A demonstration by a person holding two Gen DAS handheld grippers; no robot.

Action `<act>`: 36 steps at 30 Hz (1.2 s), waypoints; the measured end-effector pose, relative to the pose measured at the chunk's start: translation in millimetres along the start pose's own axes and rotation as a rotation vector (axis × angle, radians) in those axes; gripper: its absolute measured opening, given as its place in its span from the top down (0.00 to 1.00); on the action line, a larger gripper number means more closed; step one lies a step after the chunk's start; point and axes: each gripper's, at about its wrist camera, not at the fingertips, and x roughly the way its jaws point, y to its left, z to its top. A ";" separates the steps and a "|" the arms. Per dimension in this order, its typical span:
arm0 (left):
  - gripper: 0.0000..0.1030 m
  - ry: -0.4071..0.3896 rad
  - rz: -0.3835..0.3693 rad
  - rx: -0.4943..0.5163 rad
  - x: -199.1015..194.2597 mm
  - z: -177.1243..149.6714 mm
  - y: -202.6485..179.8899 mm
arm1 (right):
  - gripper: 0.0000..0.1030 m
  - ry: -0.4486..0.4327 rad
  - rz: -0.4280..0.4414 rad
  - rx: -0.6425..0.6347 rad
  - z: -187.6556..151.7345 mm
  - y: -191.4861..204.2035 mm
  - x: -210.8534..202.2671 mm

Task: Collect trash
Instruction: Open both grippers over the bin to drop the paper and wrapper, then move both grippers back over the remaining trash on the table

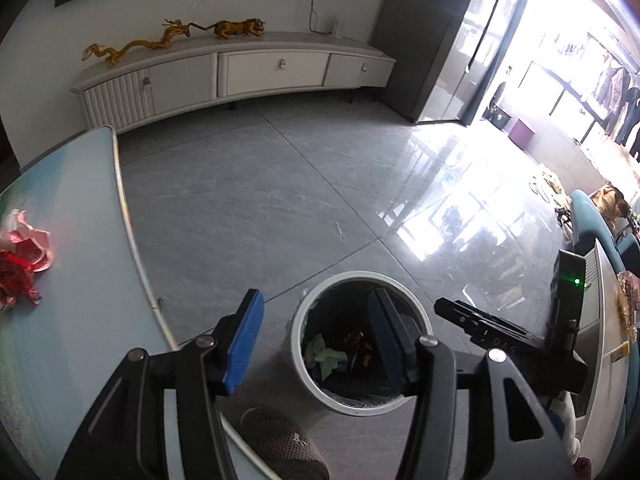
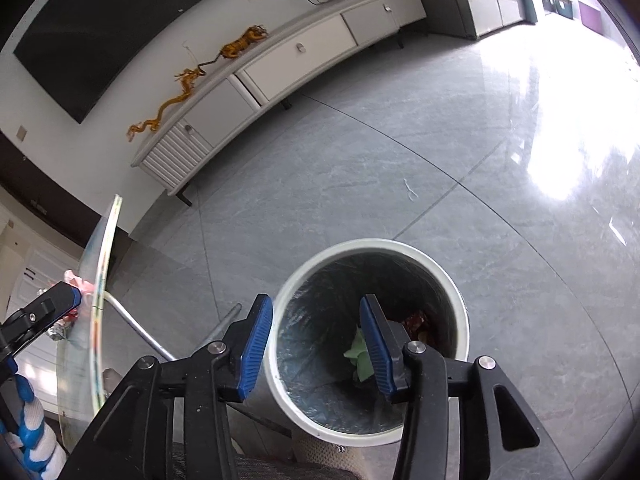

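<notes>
Grey tiled floor (image 2: pixel 360 168) — white cabinet (image 1: pixel 276 68)

Wrappers (image 1: pixel 22 264) on table (image 1: pixel 80 208), left of bin (image 1: pixel 362 344).

Left gripper (image 1: pixel 316 344) jaws apart above bin (image 1: pixel 304 316); wrappers (image 1: pixel 22 260) on table (image 1: pixel 80 200).

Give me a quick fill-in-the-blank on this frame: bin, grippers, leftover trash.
1. Both grippers, left gripper and right gripper, hover over the bin with jaws ____.
2. Inside the bin lie a red wrapper and a crumpled ____ scrap.
3. The red wrapper not yet collected lies on the ____.
4. On the cabinet by the wall stand two ____ figurines.

Missing words: open; green; table; golden
</notes>
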 end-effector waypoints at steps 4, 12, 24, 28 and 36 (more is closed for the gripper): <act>0.49 -0.058 0.043 -0.032 -33.9 -5.3 22.8 | 0.58 -0.024 0.034 -0.049 3.9 26.4 -11.9; 0.49 -0.130 0.101 -0.082 -91.7 -25.6 62.1 | 0.58 -0.055 0.106 -0.149 -0.1 85.0 -33.1; 0.49 -0.302 0.210 -0.143 -210.5 -40.7 121.0 | 0.58 -0.126 0.229 -0.325 -16.9 186.7 -83.9; 0.49 -0.345 0.269 -0.155 -256.6 -38.3 144.4 | 0.58 -0.154 0.262 -0.388 -15.9 219.8 -107.3; 0.49 -0.387 0.351 -0.172 -319.2 -33.2 171.7 | 0.58 -0.192 0.353 -0.512 -10.0 283.3 -142.7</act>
